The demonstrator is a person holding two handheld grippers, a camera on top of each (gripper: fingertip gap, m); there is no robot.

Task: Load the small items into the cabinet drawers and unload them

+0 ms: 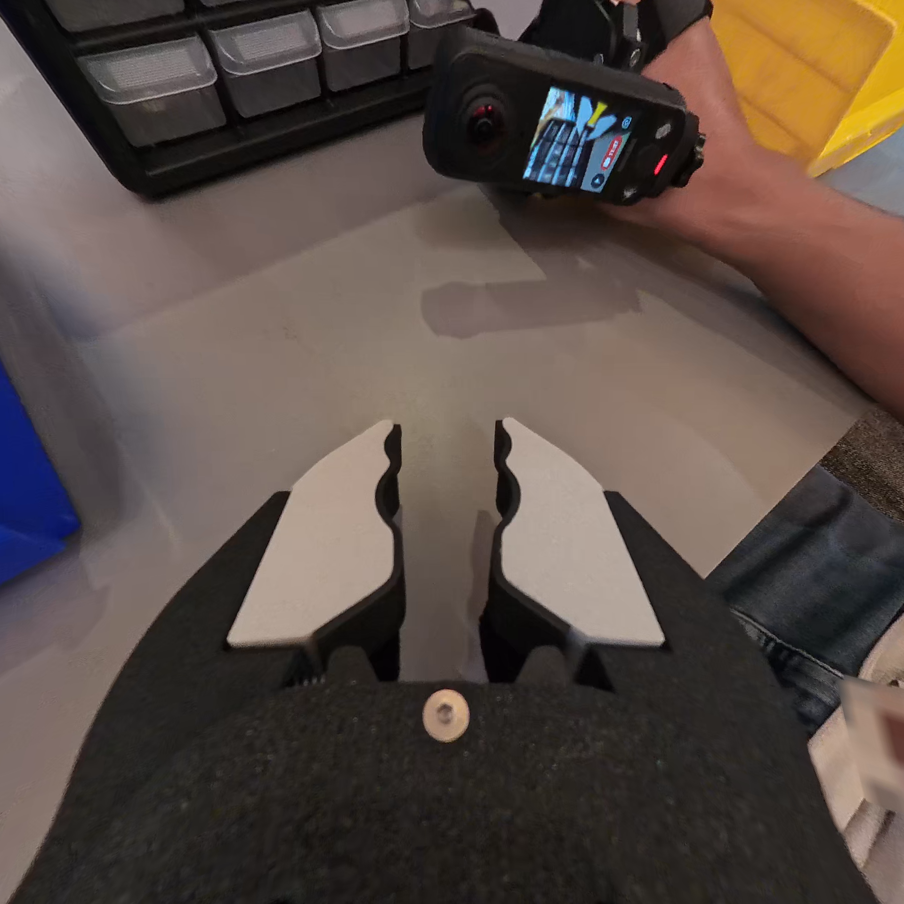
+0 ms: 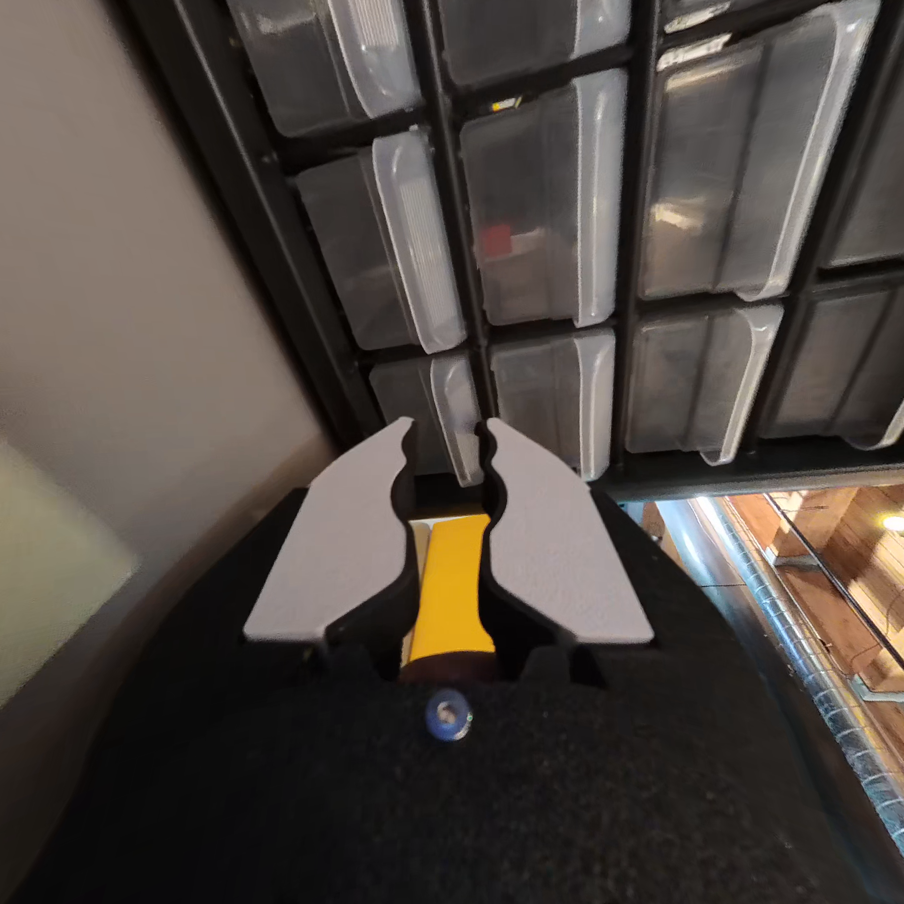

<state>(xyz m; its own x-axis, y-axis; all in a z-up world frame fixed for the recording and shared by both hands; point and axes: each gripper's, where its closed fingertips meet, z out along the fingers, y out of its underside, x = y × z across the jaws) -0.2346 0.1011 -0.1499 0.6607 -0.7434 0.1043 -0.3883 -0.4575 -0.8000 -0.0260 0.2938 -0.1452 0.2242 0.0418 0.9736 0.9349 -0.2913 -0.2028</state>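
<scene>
The black cabinet (image 1: 161, 171) with clear plastic drawers stands at the far left of the grey table (image 1: 342, 318). My left gripper (image 1: 447, 425) is open and empty, low over the table and short of the cabinet. In the right wrist view the cabinet (image 2: 631, 293) fills the frame, rolled sideways. My right gripper (image 2: 447, 425) is shut on a yellow item (image 2: 452, 587) wedged between its fingers. Its tips sit at the handle lip of one drawer (image 2: 460, 440). A red item (image 2: 496, 242) shows dimly inside another drawer. The right gripper's camera (image 1: 553, 127) and the person's forearm (image 1: 782, 254) show beside the cabinet.
A yellow bin (image 1: 802, 73) stands at the far right of the table and a blue bin (image 1: 29, 489) at the left edge. The person's jeans (image 1: 807, 587) are at the near right edge. Ceiling beams and a duct (image 2: 782, 611) show past the cabinet. There is about 30 centimeters between the tips of the two grippers. To the cabinet (image 2: 631, 293): right tips about 6 centimeters, left tips about 30 centimeters.
</scene>
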